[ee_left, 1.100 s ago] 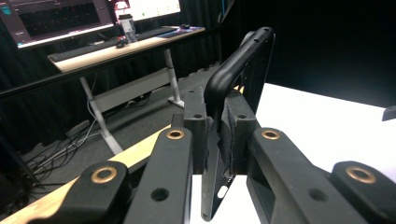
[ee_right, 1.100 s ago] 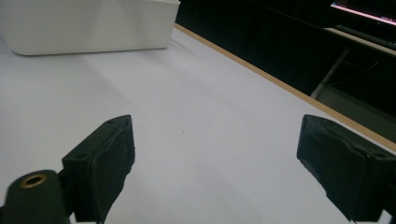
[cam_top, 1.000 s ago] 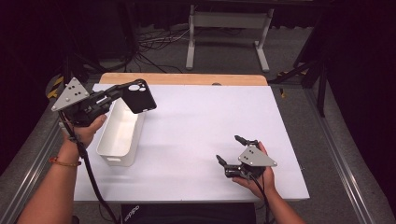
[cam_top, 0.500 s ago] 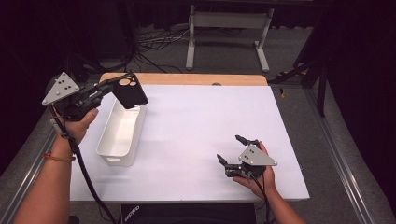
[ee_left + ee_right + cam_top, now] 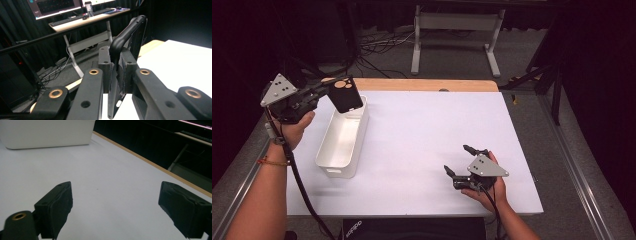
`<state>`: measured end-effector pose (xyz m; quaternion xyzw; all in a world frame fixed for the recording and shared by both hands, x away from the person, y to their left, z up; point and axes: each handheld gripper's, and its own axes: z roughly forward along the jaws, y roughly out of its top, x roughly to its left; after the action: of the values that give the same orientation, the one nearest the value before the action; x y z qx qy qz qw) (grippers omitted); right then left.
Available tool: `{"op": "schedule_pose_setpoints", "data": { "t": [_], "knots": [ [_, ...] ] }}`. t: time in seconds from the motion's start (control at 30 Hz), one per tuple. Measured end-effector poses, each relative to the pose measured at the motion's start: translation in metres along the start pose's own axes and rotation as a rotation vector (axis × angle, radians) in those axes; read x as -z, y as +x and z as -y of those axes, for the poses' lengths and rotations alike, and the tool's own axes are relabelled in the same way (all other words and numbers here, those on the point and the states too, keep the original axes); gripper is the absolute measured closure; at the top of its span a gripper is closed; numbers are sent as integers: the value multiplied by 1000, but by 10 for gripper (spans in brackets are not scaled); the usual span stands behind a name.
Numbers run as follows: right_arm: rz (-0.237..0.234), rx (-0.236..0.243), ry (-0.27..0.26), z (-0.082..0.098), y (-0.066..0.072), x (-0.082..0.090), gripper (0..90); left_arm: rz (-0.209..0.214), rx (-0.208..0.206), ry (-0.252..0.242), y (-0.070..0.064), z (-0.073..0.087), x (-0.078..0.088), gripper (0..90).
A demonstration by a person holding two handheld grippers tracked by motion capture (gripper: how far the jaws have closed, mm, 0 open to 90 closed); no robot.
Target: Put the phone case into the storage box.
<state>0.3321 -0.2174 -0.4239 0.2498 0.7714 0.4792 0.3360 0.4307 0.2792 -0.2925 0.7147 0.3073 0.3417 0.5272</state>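
Already lifted, the black phone case (image 5: 345, 95) is pinched in the left gripper (image 5: 324, 90) above the far end of the white bin (image 5: 341, 140); lowering it in remains. The right gripper (image 5: 460, 161) rests spread on the bench (image 5: 422, 130).

The white table (image 5: 422, 135) lies bare across its whole middle and far side, so a gripper can sweep freely between the white bin (image 5: 343, 142) at the left and the right gripper (image 5: 461, 161) resting near the front right edge with its jaws spread. The bin stands lengthwise along the left edge, its walls blocking low passage there, though its inside is open from above except at the far end, where the black phone case (image 5: 345, 95) hangs clamped in the left gripper (image 5: 323, 90) just over the rim. Beyond the table's wooden far edge (image 5: 422, 85) a white desk frame (image 5: 457, 30) and loose cables (image 5: 372, 47) crowd the floor.
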Motion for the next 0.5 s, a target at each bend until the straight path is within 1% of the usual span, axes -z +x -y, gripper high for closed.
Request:
{"op": "schedule_pose_setpoints", "data": {
  "t": [0.07, 0.1, 0.13, 0.17, 0.23, 0.33, 0.37, 0.43, 0.47, 0.5],
  "knots": [
    [-4, 3, -2, 0, 1, -1, 130, 2, -1, 7, 2, 2, -4, 829],
    [-3, 2, -2, 0, 1, -1, 130, 6, -9, 24, 5, 4, -8, 829],
    [-3, 2, -2, 0, 1, -1, 130, 6, -9, 24, 5, 4, -8, 828],
    [-2, 0, -2, 0, 0, -1, 130, -5, -13, 33, 5, 6, -11, 828],
    [-2, 1, 3, 1, 0, -2, 130, -6, -14, 42, 6, 9, -14, 829],
    [-4, -6, 3, 1, -1, -2, 130, -18, 1, 53, 10, 16, -19, 829],
    [-5, -6, 5, 1, -1, -3, 130, -17, 13, 60, 12, 19, -21, 829],
    [-5, -3, 6, 1, 1, -4, 130, -17, 15, 63, 14, 21, -22, 829],
    [-8, 0, 7, 1, 1, -4, 130, -18, 27, 63, 16, 23, -25, 829],
    [-8, 0, 7, 1, 1, -4, 130, -19, 28, 71, 17, 25, -27, 829]
  ]
}}
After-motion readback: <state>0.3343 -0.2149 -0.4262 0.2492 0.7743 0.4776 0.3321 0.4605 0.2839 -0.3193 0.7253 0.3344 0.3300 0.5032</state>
